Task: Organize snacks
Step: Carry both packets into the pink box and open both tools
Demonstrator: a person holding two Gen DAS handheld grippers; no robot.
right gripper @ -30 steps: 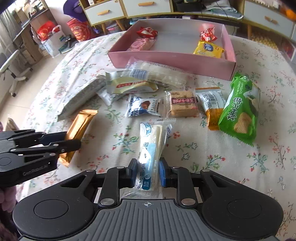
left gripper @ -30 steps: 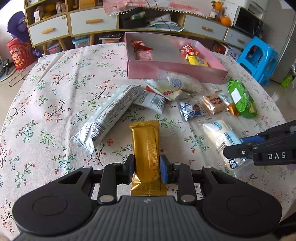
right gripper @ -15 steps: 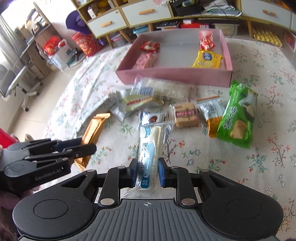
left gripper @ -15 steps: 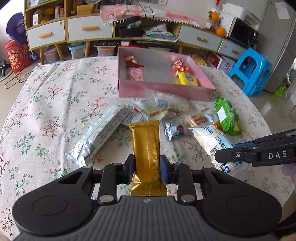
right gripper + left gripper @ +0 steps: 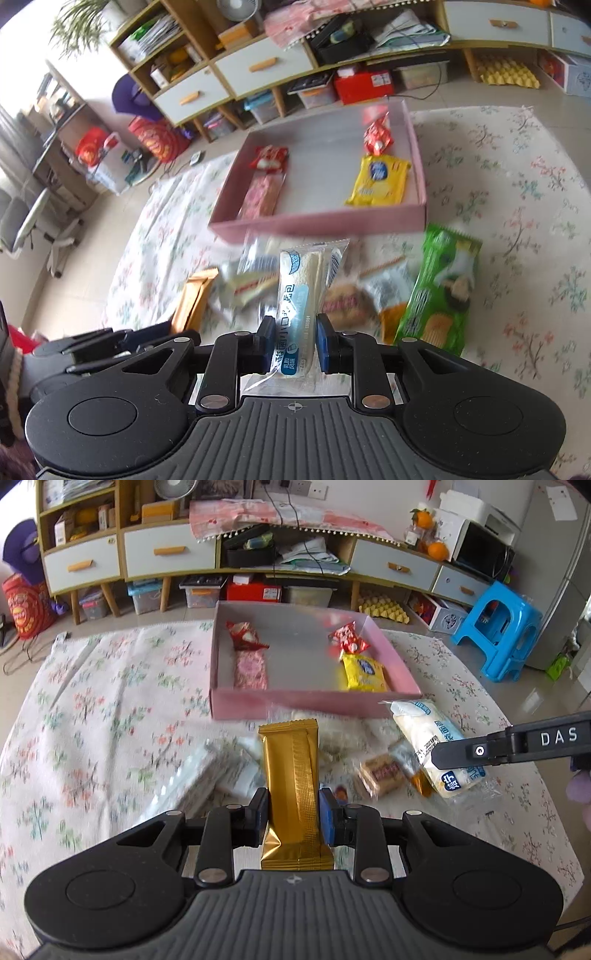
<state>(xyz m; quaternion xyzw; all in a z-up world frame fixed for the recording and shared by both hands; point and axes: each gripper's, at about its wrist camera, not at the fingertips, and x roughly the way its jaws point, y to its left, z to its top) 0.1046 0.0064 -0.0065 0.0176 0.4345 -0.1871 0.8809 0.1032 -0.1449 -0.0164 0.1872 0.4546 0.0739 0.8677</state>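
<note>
My left gripper (image 5: pixel 293 818) is shut on a gold snack bar (image 5: pixel 291 786) and holds it above the table. My right gripper (image 5: pixel 295 347) is shut on a white and blue bread packet (image 5: pixel 297 306), also lifted; the packet shows in the left wrist view (image 5: pixel 432 746) too. The pink box (image 5: pixel 314 705) lies ahead on the floral tablecloth (image 5: pixel 92 709). It holds two red packets, a pink packet (image 5: pixel 251 670) and a yellow packet (image 5: pixel 364 672). The gold bar also shows in the right wrist view (image 5: pixel 194 299).
Loose snacks lie between the grippers and the box: a green packet (image 5: pixel 439 291), a brown biscuit pack (image 5: pixel 380 775), a long silver pack (image 5: pixel 199 775), others blurred. A cabinet (image 5: pixel 258 554) and a blue stool (image 5: pixel 498 631) stand beyond the table.
Both grippers have risen with their snacks and moved forward toward the pink box. The snacks left on the table now lie lower and blurred beneath them.
</note>
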